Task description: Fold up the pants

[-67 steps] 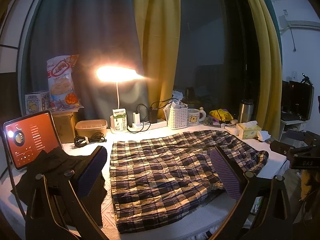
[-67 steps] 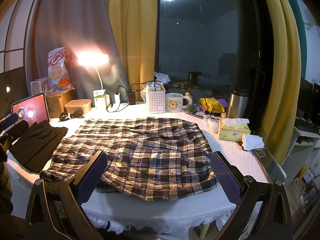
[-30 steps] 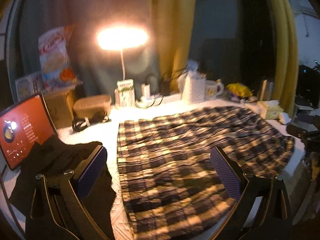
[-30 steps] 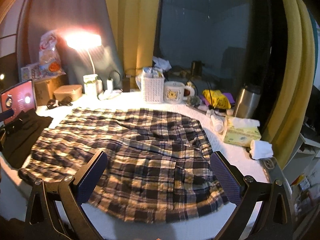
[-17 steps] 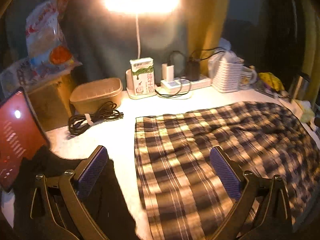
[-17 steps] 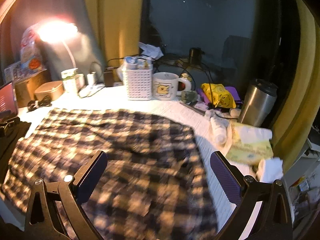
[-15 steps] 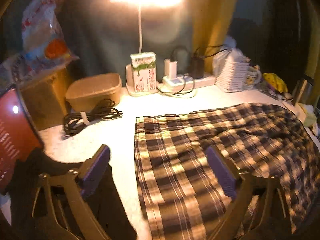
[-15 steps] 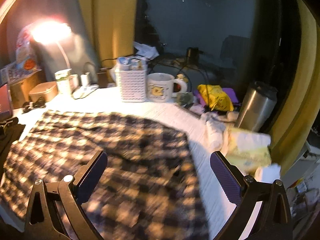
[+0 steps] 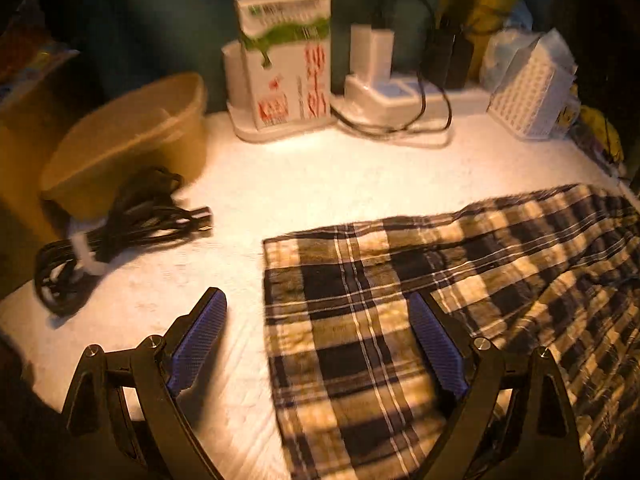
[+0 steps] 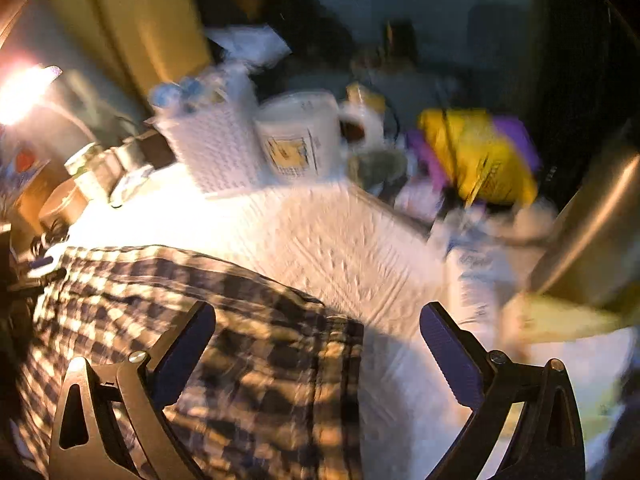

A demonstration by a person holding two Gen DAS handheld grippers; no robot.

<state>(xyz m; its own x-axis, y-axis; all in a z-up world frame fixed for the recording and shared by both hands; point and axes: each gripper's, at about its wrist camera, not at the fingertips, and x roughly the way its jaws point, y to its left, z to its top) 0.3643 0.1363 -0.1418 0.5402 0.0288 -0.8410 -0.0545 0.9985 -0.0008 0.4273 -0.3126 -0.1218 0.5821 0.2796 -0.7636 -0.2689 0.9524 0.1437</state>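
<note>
The plaid pants (image 9: 460,288) lie flat on the white table cover (image 9: 320,184). My left gripper (image 9: 316,320) is open low over their far left corner, one blue pad (image 9: 196,340) on bare cover, the other pad (image 9: 436,344) over the cloth. In the blurred right wrist view the pants (image 10: 224,332) fill the lower left. My right gripper (image 10: 316,344) is open over their far right corner, straddling the cloth edge.
At the back stand a tan bowl (image 9: 128,136), a coiled black cable (image 9: 116,232), a carton (image 9: 288,60), a power strip (image 9: 392,92) and a white basket (image 9: 528,92). On the right are a mug (image 10: 300,136), a yellow bag (image 10: 480,156) and a steel flask (image 10: 596,228).
Both grippers have moved forward and down toward the far edge of the pants, left to the far left corner, right to the far right corner. Both stay open.
</note>
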